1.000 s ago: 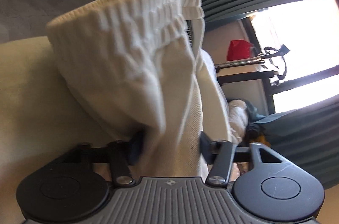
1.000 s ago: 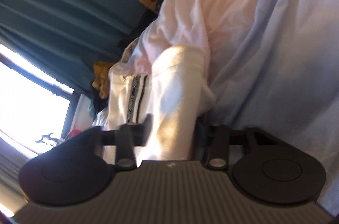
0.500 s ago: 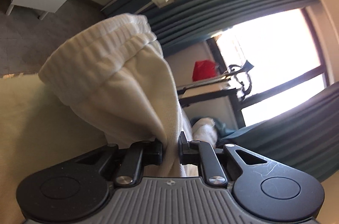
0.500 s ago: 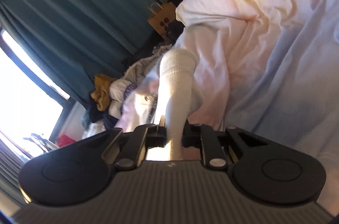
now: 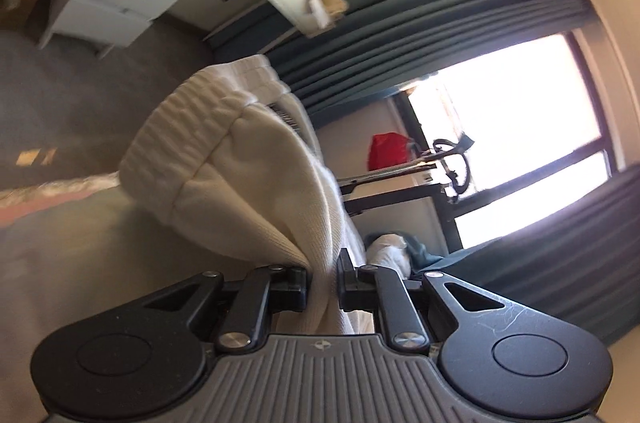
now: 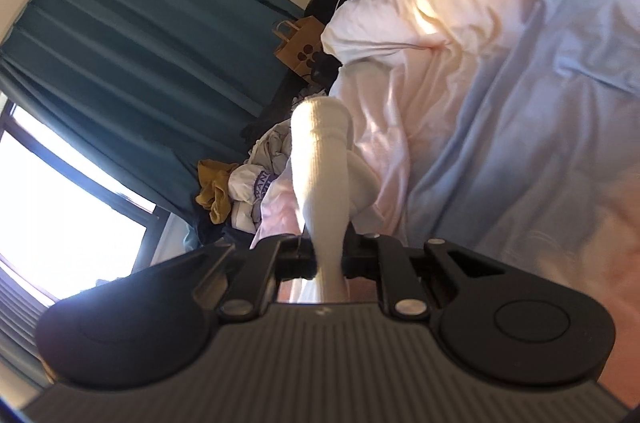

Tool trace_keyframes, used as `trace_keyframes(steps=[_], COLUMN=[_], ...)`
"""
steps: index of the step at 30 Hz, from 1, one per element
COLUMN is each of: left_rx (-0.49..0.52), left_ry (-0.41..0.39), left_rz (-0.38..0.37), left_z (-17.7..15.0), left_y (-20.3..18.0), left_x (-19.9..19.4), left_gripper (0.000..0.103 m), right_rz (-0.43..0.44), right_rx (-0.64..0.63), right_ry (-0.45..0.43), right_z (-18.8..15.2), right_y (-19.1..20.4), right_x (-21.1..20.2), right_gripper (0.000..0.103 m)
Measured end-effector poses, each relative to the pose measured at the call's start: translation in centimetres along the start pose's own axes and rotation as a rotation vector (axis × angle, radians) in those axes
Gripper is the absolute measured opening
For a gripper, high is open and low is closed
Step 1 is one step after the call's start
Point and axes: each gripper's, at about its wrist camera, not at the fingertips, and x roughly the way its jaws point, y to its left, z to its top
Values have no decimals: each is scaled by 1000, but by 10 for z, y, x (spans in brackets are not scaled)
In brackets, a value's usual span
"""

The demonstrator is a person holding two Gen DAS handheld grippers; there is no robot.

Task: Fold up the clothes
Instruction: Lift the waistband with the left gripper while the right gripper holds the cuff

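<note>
Since earlier frame your jaws narrowed from wide to clamped, both grippers lifted. Your left gripper [image 5: 323,279] pinches white garment [image 5: 240,175], ribbed waistband up at 11 o'clock. Your right gripper [image 6: 329,259] pinches same white cloth [image 6: 320,175], rising toward 12 o'clock, bed [image 6: 500,143] at 2 o'clock.

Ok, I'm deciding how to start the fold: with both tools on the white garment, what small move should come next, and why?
Probably draw the two tools apart to pull the fabric taut. The left tool is shut on the white garment below its ribbed band and the right tool on another bunched part, so it hangs crumpled, not flat.
</note>
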Motion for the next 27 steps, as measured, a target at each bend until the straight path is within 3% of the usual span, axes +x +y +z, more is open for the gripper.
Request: trace_keyframes(steps=[3, 6, 8, 12, 17, 21, 22, 24, 27], left_rx=[47, 146, 169, 236, 323, 553, 622, 771, 997], left_ry=[38, 83, 101, 131, 139, 117, 131, 172, 262], left_rz=[79, 152, 184, 229, 181, 133, 121, 97, 64], left_z=[3, 2, 3, -4, -27, -49, -56, -71, -93], left_y=[1, -2, -3, -4, -15, -45, -56, -78, -105], left_x=[-2, 0, -3, -18, -50, -73, -72, -67, -41], left_gripper=[16, 21, 33, 57, 74, 78, 79, 79, 80], right_rz=[-44, -177, -270, -284, -358, -451, -467, -478, -442], right_rx=[46, 99, 167, 272, 107, -42, -78, -146, -243], right_ry=[25, 99, 156, 188, 167, 127, 108, 43, -37], right_z=[4, 0, -4, -7, -5, -2, -2, -3, -5], right_y=[-20, -46, -69, -89, -59, -38, -33, -19, 1], right_x=[-8, 4, 14, 17, 13, 2, -2, -16, -31], right_gripper=[14, 14, 14, 15, 24, 36, 42, 61, 70])
